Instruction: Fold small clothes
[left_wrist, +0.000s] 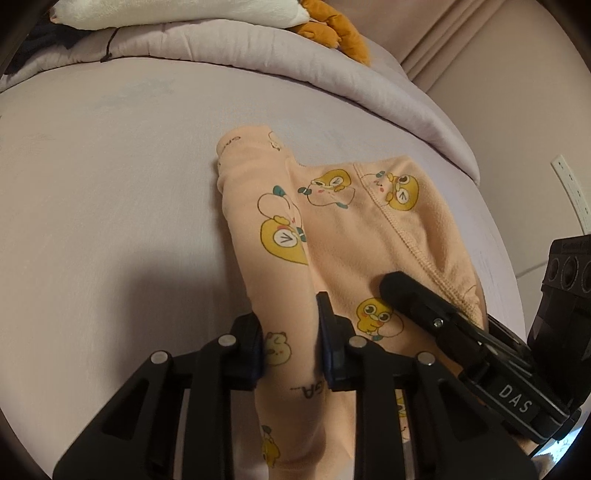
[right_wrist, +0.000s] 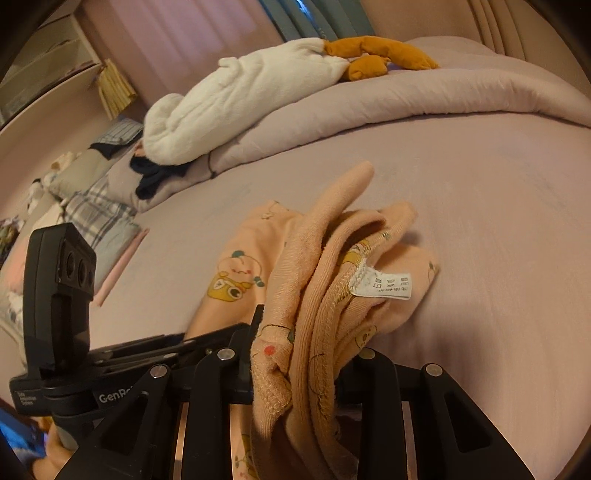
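Both tongs grip the peach pants (left_wrist: 332, 229) on the bed (left_wrist: 110, 166): left tongs (left_wrist: 290, 343) pinch one leg, right tongs (right_wrist: 295, 369) the waistband. Mid-fold; next, carry toward 12 o'clock, judging.

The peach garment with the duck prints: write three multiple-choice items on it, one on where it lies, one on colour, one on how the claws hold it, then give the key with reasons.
1. Where does the far end of the peach garment rest?
A. on the lilac bed sheet
B. on a wooden floor
C. in a basket

2. What colour is the care label sewn into the garment?
A. black
B. white
C. red

3. How do the left claw and right claw stand?
A. both open, clear of the cloth
B. only the left one holds cloth
C. each closed on a fold of the garment

Key:
1 A, the sheet surrounds the leg ends.
2 B, the tag shows white with dark print.
3 C, cloth is pinched between each pair of fingers.
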